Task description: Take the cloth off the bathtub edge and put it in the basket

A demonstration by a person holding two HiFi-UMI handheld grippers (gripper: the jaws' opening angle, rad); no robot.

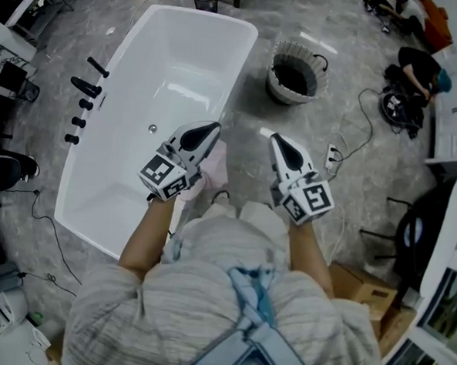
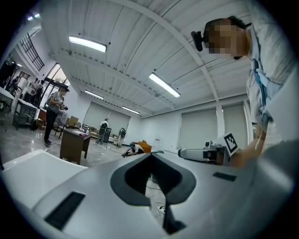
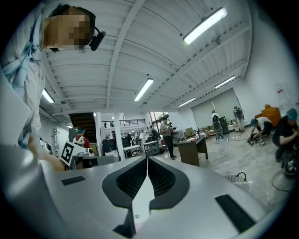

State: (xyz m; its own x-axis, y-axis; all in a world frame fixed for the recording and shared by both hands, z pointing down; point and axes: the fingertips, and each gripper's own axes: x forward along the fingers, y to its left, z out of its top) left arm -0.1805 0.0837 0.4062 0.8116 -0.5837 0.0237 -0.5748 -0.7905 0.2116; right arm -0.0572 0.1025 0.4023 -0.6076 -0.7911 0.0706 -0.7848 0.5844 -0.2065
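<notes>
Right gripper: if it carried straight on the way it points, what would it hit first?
Nothing near, it seems. The right gripper points level; the basket sits lower, right of its line. Far ahead stand a person and a desk, though depth is unclear.

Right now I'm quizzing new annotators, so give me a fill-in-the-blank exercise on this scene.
The pink cloth lies on the edge of the ____.
The basket stands on the ____.
The left gripper and right gripper both have their jaws ____.
Missing: bathtub; floor; shut.
</notes>
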